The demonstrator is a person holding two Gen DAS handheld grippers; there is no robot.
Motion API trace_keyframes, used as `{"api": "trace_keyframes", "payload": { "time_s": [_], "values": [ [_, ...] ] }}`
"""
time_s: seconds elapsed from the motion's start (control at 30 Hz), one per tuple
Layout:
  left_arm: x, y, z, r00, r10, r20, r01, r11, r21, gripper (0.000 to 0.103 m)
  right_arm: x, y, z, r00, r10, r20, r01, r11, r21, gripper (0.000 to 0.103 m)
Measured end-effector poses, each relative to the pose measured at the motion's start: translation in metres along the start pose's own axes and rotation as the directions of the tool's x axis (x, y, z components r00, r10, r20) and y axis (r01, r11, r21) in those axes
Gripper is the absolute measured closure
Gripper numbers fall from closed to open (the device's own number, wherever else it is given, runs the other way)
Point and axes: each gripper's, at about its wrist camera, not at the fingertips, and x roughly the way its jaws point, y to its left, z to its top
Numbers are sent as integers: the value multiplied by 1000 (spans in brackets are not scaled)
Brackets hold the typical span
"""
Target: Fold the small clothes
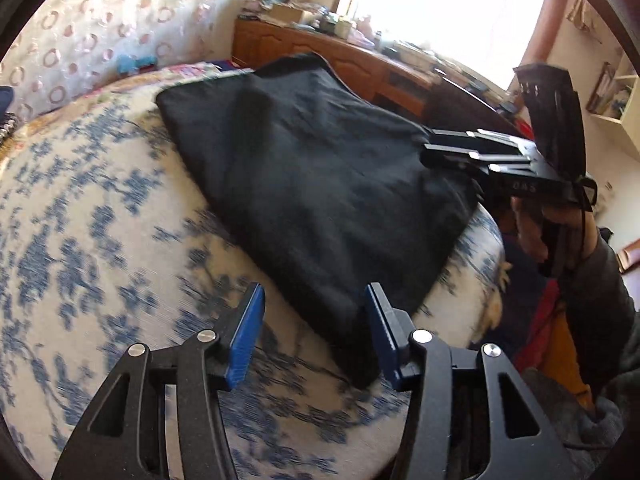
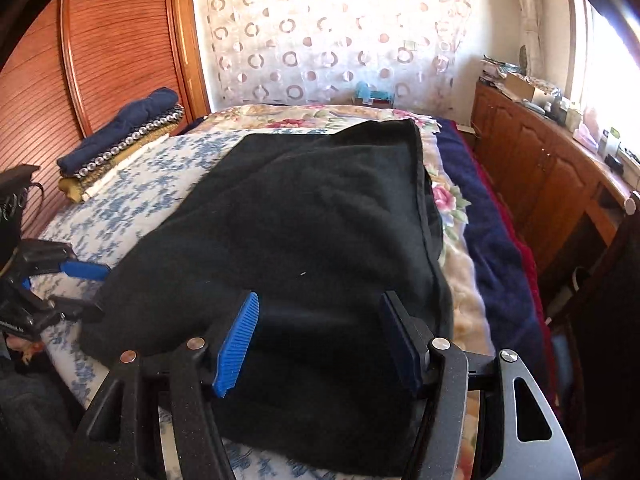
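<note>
Black knit cloth, the garment (image 2: 304, 248), lies spread on the blue-flowered bedspread (image 1: 80, 220), its far hem reaching the floral blanket (image 2: 448, 200) beyond. It looks flat with one edge doubled over on the side toward the wooden cabinets (image 2: 532, 168), so I judge the fold is in its early part, both tools lining up for a grasp. The left gripper (image 1: 316, 332) hovers at the garment's near corner, jaws spread, nothing between them. The right gripper (image 2: 320, 340) hangs over the garment's near edge, also spread wide and empty; whether its pads touch the cloth cannot be told. A stack of folded clothes (image 2: 120, 140) sits well apart from the garment, by the wardrobe (image 2: 100, 40). The next move likely calls for each tool to dip, pinch one layer of the near edge, and lift together.
</note>
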Motion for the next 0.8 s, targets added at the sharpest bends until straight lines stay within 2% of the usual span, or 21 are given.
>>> {"api": "trace_keyframes", "payload": {
  "time_s": [0.03, 0.1, 0.17, 0.27, 0.37, 0.53, 0.67, 0.8],
  "values": [
    [3, -2, -1, 1000, -15, -14, 15, 1000, 0, 61, -3, 6, -1, 1000, 7, 6, -7, 1000, -1, 39],
    [5, -6, -1, 1000, -15, -15, 15, 1000, 12, 86, -11, 12, -10, 1000, 23, 13, -23, 1000, -5, 38],
    [2, -9, 2, 1000, -15, -2, 15, 1000, 13, 93, -16, 13, -9, 999, 37, 18, -37, 999, -15, 38],
    [-11, -15, 15, 998, -20, 56, 19, 1000, 21, 95, -26, 23, -13, 997, 64, 33, -61, 995, -76, 34],
    [-29, -20, 35, 992, -21, 125, 18, 1000, 21, 95, -24, 30, -19, 997, 76, 13, -74, 991, -108, 32],
    [-41, -27, 63, 982, -14, 187, 8, 999, 32, 95, -28, 40, -28, 996, 93, 8, -90, 981, -171, 31],
    [-45, -23, 77, 977, -9, 215, 3, 1000, 25, 96, -23, 36, -35, 999, 30, -11, -31, 976, -216, 30],
    [-44, -14, 83, 974, -5, 227, 5, 1000, 3, 96, -11, 16, -40, 998, -47, -38, 39, 979, -202, 30]
  ]
}}
